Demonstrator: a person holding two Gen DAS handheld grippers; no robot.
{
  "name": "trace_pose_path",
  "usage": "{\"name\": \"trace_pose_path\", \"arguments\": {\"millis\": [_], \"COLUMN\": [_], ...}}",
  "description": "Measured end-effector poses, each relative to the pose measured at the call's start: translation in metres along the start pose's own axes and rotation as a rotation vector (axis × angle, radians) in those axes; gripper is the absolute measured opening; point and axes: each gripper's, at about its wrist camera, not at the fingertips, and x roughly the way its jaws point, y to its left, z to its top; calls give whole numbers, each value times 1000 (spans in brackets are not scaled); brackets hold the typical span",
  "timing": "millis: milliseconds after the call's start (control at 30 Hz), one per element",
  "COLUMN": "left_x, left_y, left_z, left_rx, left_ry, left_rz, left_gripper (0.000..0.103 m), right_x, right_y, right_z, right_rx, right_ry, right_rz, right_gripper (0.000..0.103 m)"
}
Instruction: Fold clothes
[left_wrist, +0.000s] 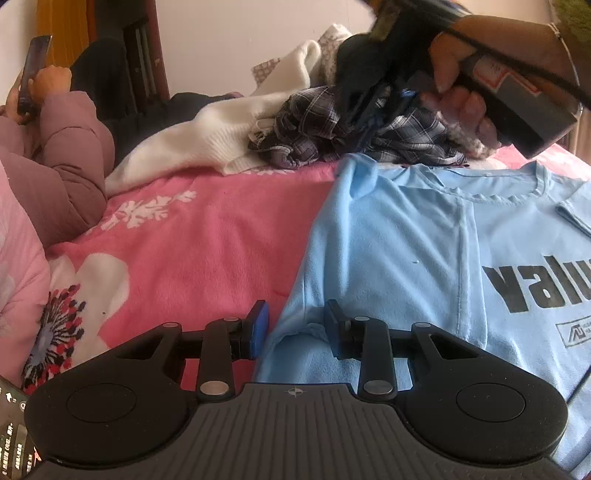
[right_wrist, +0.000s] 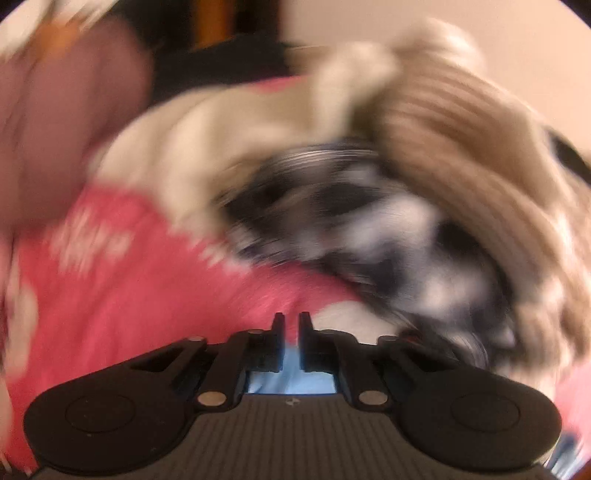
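A light blue T-shirt (left_wrist: 399, 240) with black lettering lies flat on the pink floral blanket (left_wrist: 207, 251). My left gripper (left_wrist: 295, 328) sits low at the shirt's left edge, open, with that edge and a small fold between the blue pads (left_wrist: 258, 326). The pads do not press on the cloth. A hand (left_wrist: 458, 96) carries my right gripper above the clothes pile at the back. In the blurred right wrist view, the right gripper (right_wrist: 291, 332) is shut with nothing between its fingers. It points at a plaid garment (right_wrist: 369, 229), with light blue cloth just beneath it.
The pile at the back holds a white sweater (left_wrist: 207, 144), a plaid garment (left_wrist: 325, 125) and a beige ribbed knit (right_wrist: 461, 147). A person in a mauve padded jacket (left_wrist: 66, 158) sits at the left holding a phone (left_wrist: 33, 74). Another phone screen (left_wrist: 11, 435) shows bottom left.
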Motion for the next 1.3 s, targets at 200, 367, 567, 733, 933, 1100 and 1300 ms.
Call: {"name": "trace_pose_path", "arguments": {"millis": [200,367,567,733,933,1100,1300], "left_x": [-1,-1,-1,-1,-1,-2,-1], "left_y": [-1,-2,-3,-3,-2,0,0], "left_z": [-1,-1,-2,-3,-3,-3,-2], "left_rx": [5,8,12,17,14,4,-2], "left_ry": [-3,-5,-10,-14,-15,-10,-6], "left_rz": [2,5,10,14,10,2,-1], "left_gripper": [32,32,32,32,32,33,33], "right_x": [-3,11,37,17,20,23,-8], "right_y": [-26,19,43,7,-36,-54,-78], "right_z": [13,21,16,8,-5,-11,-16], "right_rx": [132,-119,-252,63,472,630,667], "right_ry": [27,97,193,105,31,-29,-122], "right_rz": [65,49,-67,7,187,316,335], "right_gripper": [7,46,5,4,4,5,6]}}
